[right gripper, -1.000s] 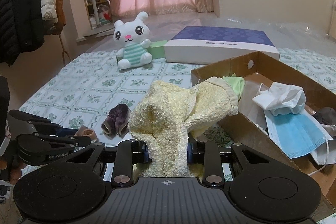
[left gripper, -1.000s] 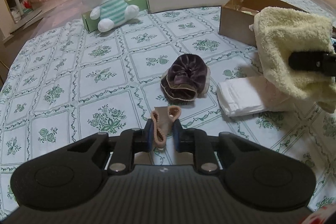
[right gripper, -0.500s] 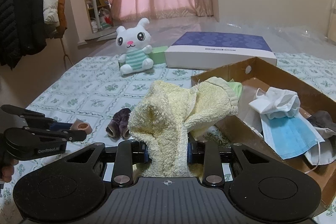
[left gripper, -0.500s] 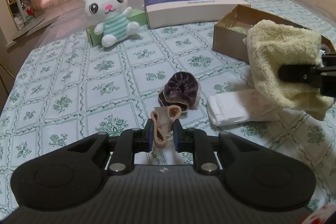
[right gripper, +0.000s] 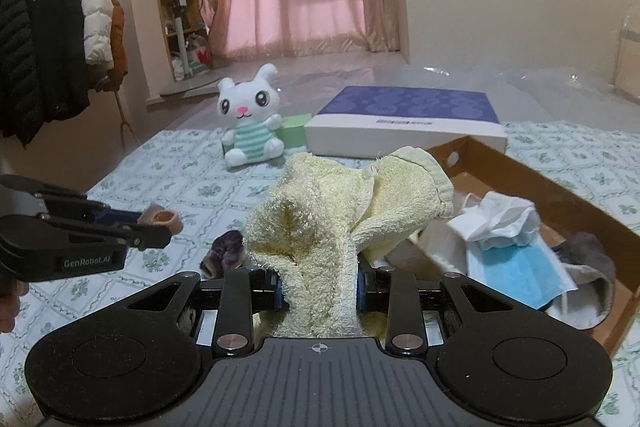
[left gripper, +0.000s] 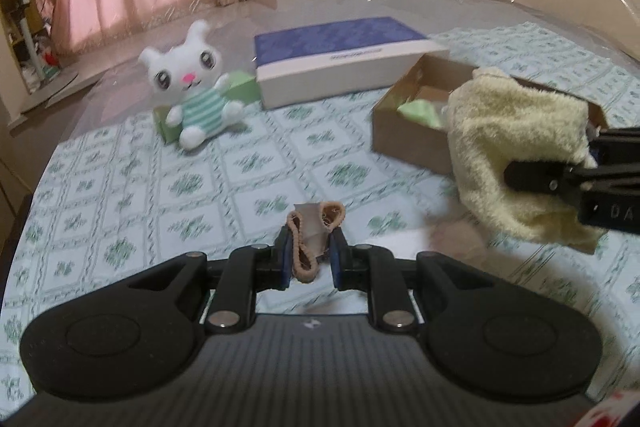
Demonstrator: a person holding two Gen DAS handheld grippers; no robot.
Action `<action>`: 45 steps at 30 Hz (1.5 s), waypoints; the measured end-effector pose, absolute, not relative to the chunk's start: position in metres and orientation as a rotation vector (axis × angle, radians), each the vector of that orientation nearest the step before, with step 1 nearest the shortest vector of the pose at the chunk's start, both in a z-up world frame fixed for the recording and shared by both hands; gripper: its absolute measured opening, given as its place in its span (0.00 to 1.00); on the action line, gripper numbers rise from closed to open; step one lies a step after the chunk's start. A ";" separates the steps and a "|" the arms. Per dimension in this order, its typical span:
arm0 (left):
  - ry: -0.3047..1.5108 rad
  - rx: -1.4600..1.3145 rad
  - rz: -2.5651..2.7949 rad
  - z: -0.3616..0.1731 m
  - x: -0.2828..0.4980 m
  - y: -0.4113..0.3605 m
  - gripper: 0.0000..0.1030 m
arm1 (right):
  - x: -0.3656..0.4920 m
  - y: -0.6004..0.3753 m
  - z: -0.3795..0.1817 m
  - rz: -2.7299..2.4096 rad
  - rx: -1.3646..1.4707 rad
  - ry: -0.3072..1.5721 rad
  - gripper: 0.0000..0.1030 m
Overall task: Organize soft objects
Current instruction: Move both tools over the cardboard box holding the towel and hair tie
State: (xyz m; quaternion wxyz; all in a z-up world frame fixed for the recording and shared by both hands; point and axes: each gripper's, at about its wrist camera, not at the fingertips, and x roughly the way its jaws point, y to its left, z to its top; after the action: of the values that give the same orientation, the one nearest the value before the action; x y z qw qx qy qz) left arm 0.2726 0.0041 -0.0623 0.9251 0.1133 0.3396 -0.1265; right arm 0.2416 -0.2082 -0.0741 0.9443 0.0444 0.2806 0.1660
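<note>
- The left gripper (left gripper: pixel 308 259) has its fingers closed narrowly on a small beige sock (left gripper: pixel 310 241); most of the sock bunches loosely above the pads, so a quick swing could shake it free onto the patterned bedspread (left gripper: pixel 120 187).
- The right gripper (right gripper: pixel 318 287) pinches a thick yellow towel (right gripper: pixel 344 211), its jaws held partly apart by the cloth. The towel droops ahead of and below the fingers, so its loose hem may catch the near wall of the cardboard box (right gripper: pixel 560 195) rather than clear it.
- The box lies ahead and to the right of both sets of fingers and already holds a blue face mask (right gripper: pixel 516 271), white tissue (right gripper: pixel 500 219) and a grey cloth (right gripper: pixel 588 259); the bulky towel could bury these or hang over the rim.
- A dark purple scrunchie (right gripper: pixel 224 251) lies on the bedspread below the right fingers, unsorted.
- Far ahead sit a plush bunny (left gripper: pixel 192 87) and a purple-lidded box (left gripper: pixel 344 59), well apart from the path.
</note>
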 end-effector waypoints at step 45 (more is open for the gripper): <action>0.829 0.253 -0.337 -0.122 0.462 -0.190 0.17 | 0.427 -0.340 -0.129 0.343 0.100 0.785 0.30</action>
State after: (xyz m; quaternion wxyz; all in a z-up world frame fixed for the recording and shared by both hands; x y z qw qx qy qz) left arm 0.4623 -0.1904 -0.1221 0.8938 0.1221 0.3999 -0.1623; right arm 0.4270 -0.3396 -0.1293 0.9085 0.0486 0.3803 0.1660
